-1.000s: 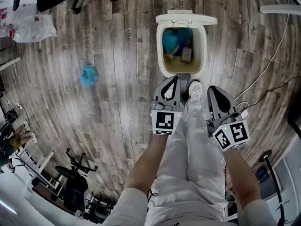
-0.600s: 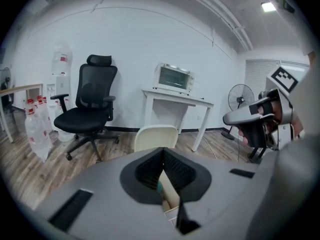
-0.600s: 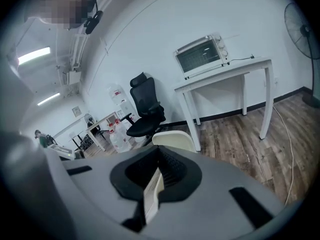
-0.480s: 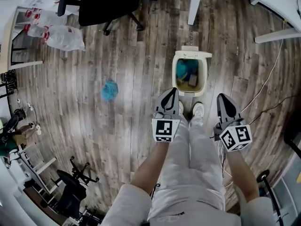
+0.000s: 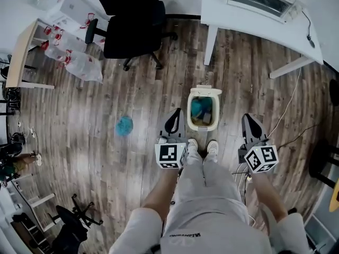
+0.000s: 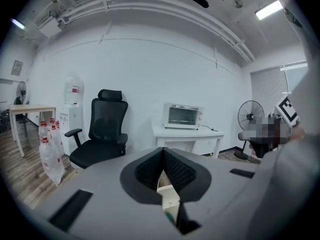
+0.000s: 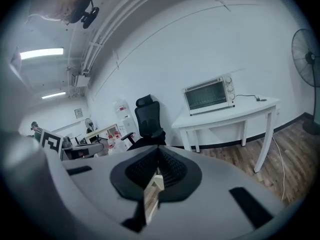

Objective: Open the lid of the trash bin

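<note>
The cream trash bin (image 5: 204, 121) stands on the wood floor just ahead of the person's shoes. Its lid (image 5: 205, 91) is swung up and back, so the inside shows, with a teal lump and other rubbish in it. My left gripper (image 5: 174, 115) is held left of the bin and my right gripper (image 5: 248, 117) to its right, both apart from it. In the left gripper view the left gripper (image 6: 162, 151) has its jaws meeting with nothing held. The right gripper (image 7: 159, 153) is shut and empty as well. Both point across the room at the wall.
A teal crumpled ball (image 5: 124, 126) lies on the floor left of the bin. Behind are a black office chair (image 5: 132, 33), a white table (image 5: 254, 15) with a toaster oven (image 6: 183, 116), and bags of bottles (image 5: 79, 62). Cables (image 5: 288, 110) trail at right.
The head view has risen and pulled back, so the bin looks smaller and farther. Both grippers have lifted away from the bin. The lid stays open.
</note>
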Demonstrator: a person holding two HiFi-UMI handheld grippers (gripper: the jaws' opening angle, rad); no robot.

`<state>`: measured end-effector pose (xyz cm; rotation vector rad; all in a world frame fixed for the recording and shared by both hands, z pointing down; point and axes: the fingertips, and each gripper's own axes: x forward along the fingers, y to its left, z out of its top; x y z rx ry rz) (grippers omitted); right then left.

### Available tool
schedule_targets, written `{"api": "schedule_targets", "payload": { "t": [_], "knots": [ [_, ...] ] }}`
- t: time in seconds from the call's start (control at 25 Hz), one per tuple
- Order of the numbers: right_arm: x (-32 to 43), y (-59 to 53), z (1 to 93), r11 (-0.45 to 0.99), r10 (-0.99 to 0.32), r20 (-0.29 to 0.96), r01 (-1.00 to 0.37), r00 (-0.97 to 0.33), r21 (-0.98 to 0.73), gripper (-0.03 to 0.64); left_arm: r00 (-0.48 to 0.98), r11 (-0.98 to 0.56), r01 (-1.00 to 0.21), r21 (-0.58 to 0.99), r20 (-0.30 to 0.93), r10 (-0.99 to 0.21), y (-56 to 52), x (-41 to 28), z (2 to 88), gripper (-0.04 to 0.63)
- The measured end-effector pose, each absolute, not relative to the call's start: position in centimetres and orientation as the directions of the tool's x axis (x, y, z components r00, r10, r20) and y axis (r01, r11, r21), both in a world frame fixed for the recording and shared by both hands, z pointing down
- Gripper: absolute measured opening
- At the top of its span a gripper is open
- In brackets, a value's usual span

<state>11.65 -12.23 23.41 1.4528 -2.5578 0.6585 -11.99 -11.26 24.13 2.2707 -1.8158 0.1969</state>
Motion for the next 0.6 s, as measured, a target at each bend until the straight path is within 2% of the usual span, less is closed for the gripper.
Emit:
{"api": "schedule_targets", "payload": {
  "t": [0.4, 0.6],
  "knots": [
    [17.7, -11.5, 10.4, 0.416, -0.872, 0.182, -0.884, -0.455, -0.216, 0.016, 0.257, -0.256, -0.966, 0.025, 0.125, -0.958, -8.1, -11.2, 12.2, 0.002],
    [20.7, -10.5, 5.0, 0.391, -0.907, 0.090, -0.901, -0.412, -0.188, 0.016, 0.220, -0.219, -0.976, 0.020, 0.025, -0.975, -6.3, -12.7, 6.2, 0.002]
  ]
}}
